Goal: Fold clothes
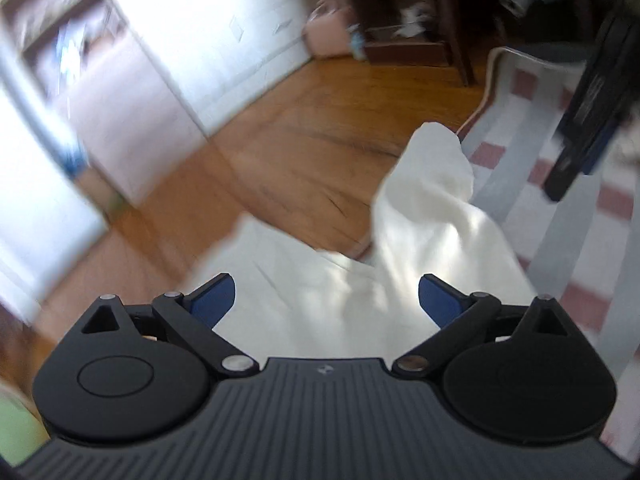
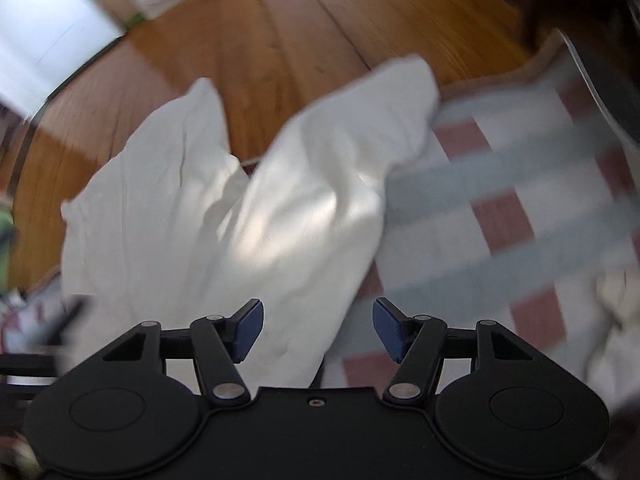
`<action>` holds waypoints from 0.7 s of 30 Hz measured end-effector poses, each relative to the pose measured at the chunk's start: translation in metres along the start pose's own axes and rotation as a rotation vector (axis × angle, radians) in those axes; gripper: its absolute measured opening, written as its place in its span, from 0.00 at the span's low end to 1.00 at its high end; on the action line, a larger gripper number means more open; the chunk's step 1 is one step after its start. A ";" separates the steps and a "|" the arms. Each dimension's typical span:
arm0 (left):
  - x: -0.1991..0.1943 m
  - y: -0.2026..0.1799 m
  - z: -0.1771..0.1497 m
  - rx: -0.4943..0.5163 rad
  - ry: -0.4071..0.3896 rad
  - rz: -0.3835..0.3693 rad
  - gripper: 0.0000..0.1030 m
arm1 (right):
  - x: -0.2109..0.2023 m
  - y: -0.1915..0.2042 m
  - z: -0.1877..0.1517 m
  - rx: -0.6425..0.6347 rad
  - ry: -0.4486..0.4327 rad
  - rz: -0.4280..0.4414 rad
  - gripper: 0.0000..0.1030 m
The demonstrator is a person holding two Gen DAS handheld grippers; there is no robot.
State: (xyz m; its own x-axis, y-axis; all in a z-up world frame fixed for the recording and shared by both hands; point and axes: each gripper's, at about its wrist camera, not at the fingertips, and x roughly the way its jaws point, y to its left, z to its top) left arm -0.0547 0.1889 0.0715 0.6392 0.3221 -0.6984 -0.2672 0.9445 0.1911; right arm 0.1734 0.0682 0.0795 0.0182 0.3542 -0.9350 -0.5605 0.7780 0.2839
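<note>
A white garment (image 1: 424, 240) lies spread below me, partly on the wooden floor and partly on a checked rug; both views are blurred. In the right wrist view the white garment (image 2: 224, 208) shows two long lobes reaching away from me. My left gripper (image 1: 326, 304) hangs above the near part of the cloth, its blue pads far apart and nothing between them. My right gripper (image 2: 318, 330) is also open over the garment's near edge, with no cloth pinched by its pads. The other gripper appears as a dark block (image 1: 592, 120) at the upper right of the left wrist view.
A rug (image 2: 520, 208) with grey stripes and red squares covers the floor on the right. Wooden floorboards (image 1: 304, 136) stretch to a white wall and dark wooden furniture (image 1: 404, 12) at the back. A second pale cloth (image 2: 616, 320) lies at the right edge.
</note>
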 end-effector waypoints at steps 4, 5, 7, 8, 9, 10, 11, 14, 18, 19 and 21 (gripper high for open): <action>0.042 0.019 -0.039 -0.329 0.054 -0.214 0.85 | -0.004 0.026 0.033 -0.171 0.014 -0.215 0.65; 0.051 0.017 -0.050 -0.351 0.066 -0.232 0.75 | -0.001 0.031 0.043 -0.232 -0.004 -0.231 0.65; 0.063 0.007 -0.069 -0.345 0.101 -0.266 0.60 | 0.014 0.029 0.065 -0.301 -0.051 -0.135 0.65; 0.069 0.002 -0.078 -0.341 0.119 -0.284 0.54 | 0.026 0.021 0.075 -0.287 -0.071 -0.069 0.65; 0.074 -0.005 -0.086 -0.320 0.131 -0.295 0.51 | 0.039 0.011 0.084 -0.260 -0.090 -0.006 0.65; 0.076 -0.011 -0.092 -0.293 0.133 -0.299 0.48 | 0.053 -0.005 0.093 -0.198 -0.106 0.045 0.65; 0.078 -0.017 -0.098 -0.265 0.133 -0.302 0.48 | 0.070 -0.026 0.099 -0.106 -0.092 0.056 0.65; 0.086 -0.032 -0.102 -0.254 0.152 -0.359 0.48 | 0.102 -0.070 0.110 0.043 -0.024 -0.014 0.62; 0.101 -0.053 -0.104 -0.261 0.186 -0.452 0.52 | 0.113 -0.120 0.118 0.223 -0.098 0.086 0.62; 0.102 -0.057 -0.107 -0.257 0.196 -0.438 0.54 | 0.118 -0.131 0.120 0.286 -0.119 0.146 0.63; 0.103 -0.064 -0.114 -0.251 0.210 -0.402 0.60 | 0.137 -0.150 0.119 0.409 -0.154 0.266 0.64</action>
State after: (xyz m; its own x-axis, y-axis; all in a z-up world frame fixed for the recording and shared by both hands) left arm -0.0539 0.1543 -0.0915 0.5752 -0.1069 -0.8110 -0.2121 0.9380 -0.2741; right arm 0.3586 0.0621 -0.0657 0.0582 0.6159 -0.7857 -0.1933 0.7791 0.5964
